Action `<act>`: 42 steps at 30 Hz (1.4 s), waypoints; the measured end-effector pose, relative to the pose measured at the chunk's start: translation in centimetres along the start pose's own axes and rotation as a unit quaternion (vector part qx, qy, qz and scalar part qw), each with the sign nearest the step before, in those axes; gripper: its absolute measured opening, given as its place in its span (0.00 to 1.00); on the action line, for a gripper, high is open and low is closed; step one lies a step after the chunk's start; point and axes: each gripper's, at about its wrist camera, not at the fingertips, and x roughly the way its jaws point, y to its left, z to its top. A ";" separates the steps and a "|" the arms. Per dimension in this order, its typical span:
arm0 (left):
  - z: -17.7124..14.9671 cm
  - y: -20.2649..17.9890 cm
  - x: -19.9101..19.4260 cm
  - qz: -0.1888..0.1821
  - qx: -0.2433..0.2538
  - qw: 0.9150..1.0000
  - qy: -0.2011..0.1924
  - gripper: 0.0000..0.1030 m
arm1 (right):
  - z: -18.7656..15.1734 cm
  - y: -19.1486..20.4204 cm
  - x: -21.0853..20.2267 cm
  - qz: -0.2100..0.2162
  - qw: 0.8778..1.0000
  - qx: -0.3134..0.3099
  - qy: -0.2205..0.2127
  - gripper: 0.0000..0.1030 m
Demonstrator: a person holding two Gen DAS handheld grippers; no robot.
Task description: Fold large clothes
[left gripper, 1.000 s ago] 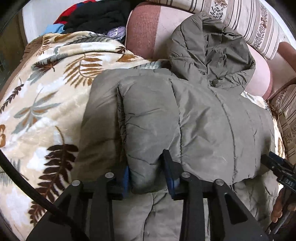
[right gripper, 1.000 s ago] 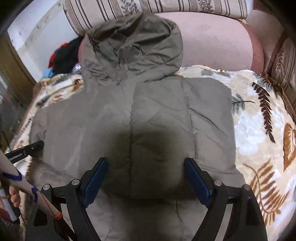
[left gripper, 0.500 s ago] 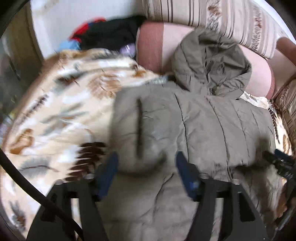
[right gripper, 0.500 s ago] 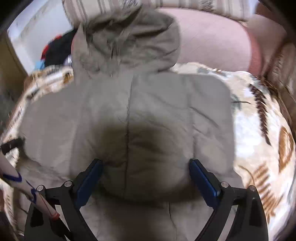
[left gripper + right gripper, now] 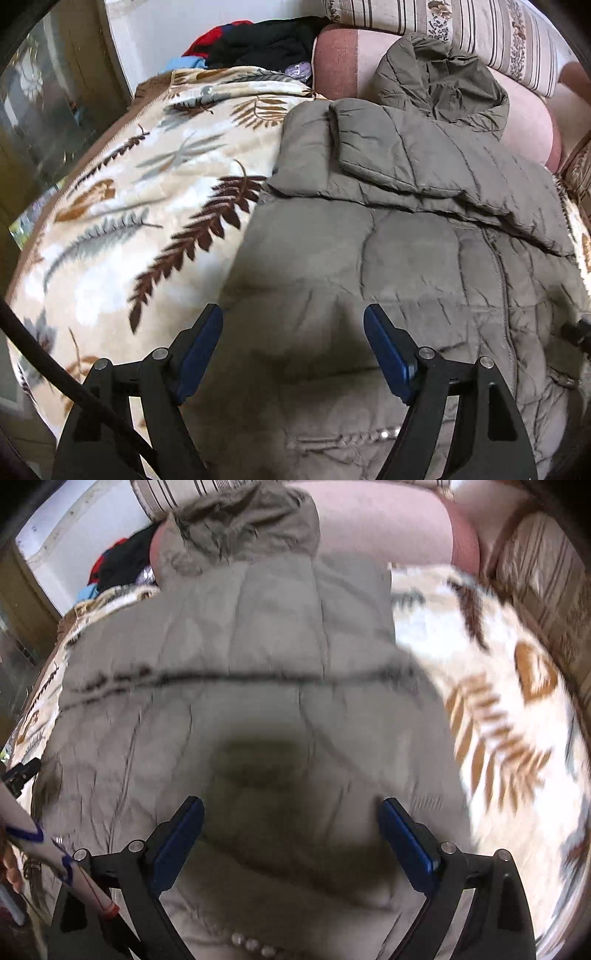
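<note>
Left wrist view. The left gripper (image 5: 293, 354) has let go: a second ago its pads were clamped on the folded sleeve end, and its jaws have since opened wide with nothing between them. It now hangs over the lower body of the jacket (image 5: 399, 266), which lies spread on the blanket (image 5: 122, 206). The released sleeve (image 5: 402, 162) lies folded across the chest, just below the hood (image 5: 439, 77), which rests against the sofa (image 5: 340, 55). The view has pulled back toward the hem compared with a second ago. A pile of clothes (image 5: 258, 44) sits beyond the blanket, well apart from the work.

Right wrist view. Picture blurred by motion. The right gripper (image 5: 291, 838) is wide open and empty, its jaws having spread a little further over the last second; only jacket surface shows beneath. It too sits lower on the garment than before. A dark crease runs across the jacket at mid-height, with the hood at the top. The tip of the left gripper shows at the left edge.

Judgement: sleeve fold looks finished and both tools are free. Both appear to be heading for the hem, so the likely next step is lifting the bottom edge up toward the hood. Risk: the puffy filling may spring the sleeve back open.
</note>
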 end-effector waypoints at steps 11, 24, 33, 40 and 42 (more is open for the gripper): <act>2.5 -2.3 0.9 -0.052 -0.001 0.998 -0.043 0.75 | 5.4 8.5 -3.7 0.000 0.996 -0.083 -0.027 0.95; 2.2 -1.2 4.6 -0.104 0.002 0.993 -0.059 0.76 | 29.7 16.4 1.2 -0.032 0.996 -0.031 -0.080 0.95; 1.9 -1.4 5.7 -0.117 0.012 0.992 -0.045 0.82 | 42.2 17.4 5.9 0.039 0.985 0.109 -0.126 0.95; 1.8 -1.7 6.2 -0.119 0.021 0.992 -0.040 0.85 | 43.2 16.9 10.3 -0.004 0.989 0.121 -0.085 0.21; 1.8 -1.6 6.1 -0.120 0.020 0.992 -0.040 0.85 | 42.4 16.9 9.4 0.006 0.989 0.116 -0.088 0.13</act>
